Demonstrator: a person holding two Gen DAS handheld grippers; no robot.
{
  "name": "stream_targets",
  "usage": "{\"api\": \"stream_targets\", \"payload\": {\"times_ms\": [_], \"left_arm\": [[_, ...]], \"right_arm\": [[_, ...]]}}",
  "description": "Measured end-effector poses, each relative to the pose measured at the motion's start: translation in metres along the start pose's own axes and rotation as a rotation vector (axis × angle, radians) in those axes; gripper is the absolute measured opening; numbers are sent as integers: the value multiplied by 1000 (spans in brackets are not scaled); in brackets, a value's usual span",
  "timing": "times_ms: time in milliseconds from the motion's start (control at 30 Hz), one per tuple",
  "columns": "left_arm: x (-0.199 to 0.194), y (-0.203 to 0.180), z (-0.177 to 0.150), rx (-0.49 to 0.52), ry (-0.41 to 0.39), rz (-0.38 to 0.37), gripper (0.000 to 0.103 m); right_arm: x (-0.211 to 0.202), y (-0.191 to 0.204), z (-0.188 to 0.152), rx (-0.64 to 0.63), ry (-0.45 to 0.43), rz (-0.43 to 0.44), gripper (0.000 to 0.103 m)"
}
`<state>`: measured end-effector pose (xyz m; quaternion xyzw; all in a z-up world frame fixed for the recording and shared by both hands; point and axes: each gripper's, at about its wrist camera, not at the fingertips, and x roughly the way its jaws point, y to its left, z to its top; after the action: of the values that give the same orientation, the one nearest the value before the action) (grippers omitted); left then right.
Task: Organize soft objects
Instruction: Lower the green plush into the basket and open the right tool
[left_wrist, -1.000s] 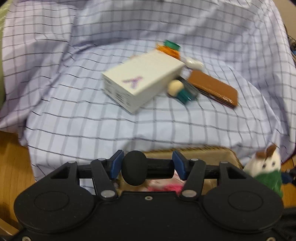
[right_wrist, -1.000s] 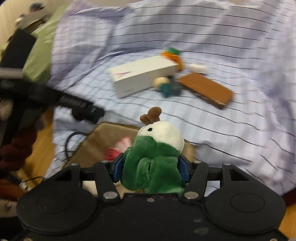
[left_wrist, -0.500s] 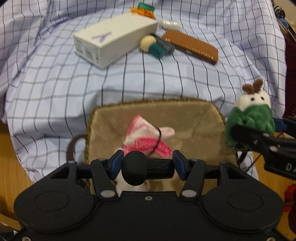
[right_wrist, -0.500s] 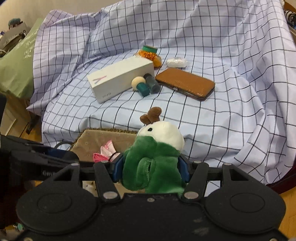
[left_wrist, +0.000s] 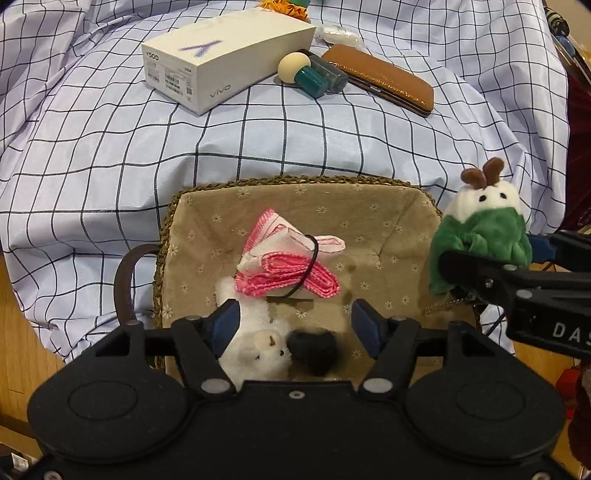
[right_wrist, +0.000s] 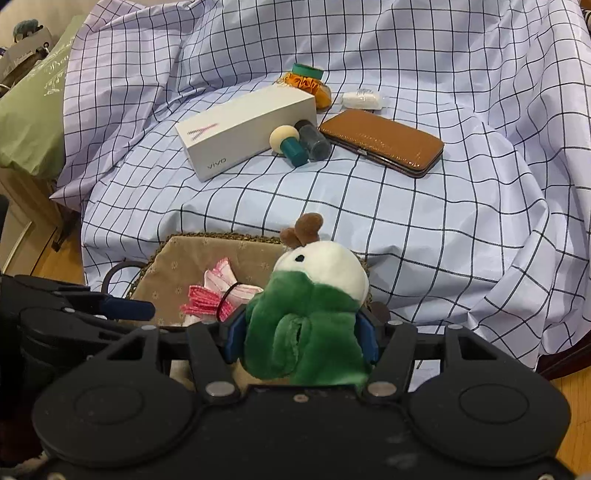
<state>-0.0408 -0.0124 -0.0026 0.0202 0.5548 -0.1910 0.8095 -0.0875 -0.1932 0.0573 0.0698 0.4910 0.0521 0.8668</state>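
A woven basket with beige lining sits at the front edge of the checked cloth. In it lie a folded pink cloth and a white plush with a black end. My left gripper is open above the white plush, jaws apart on either side of it. My right gripper is shut on a green and white plush toy and holds it over the basket's right rim.
On the checked cloth behind the basket lie a white phone box, two small bottles, a brown case, an orange item and a small white packet. Wooden floor lies at the left.
My left gripper has opened and let go of the white and black plush, which now lies in the basket. The green plush in my right gripper has stayed near the basket's right rim.
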Motion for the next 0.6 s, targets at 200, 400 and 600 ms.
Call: {"api": "stream_targets", "payload": {"times_ms": [200, 400, 600], "left_arm": [[4, 5, -2, -17, 14, 23, 63], [5, 10, -3, -29, 15, 59, 63], [6, 12, -3, -36, 18, 69, 63]], "right_arm": [[6, 3, 0, -22, 26, 7, 61], [11, 7, -1, -48, 46, 31, 64], [8, 6, 0, -54, 34, 61, 71]]}}
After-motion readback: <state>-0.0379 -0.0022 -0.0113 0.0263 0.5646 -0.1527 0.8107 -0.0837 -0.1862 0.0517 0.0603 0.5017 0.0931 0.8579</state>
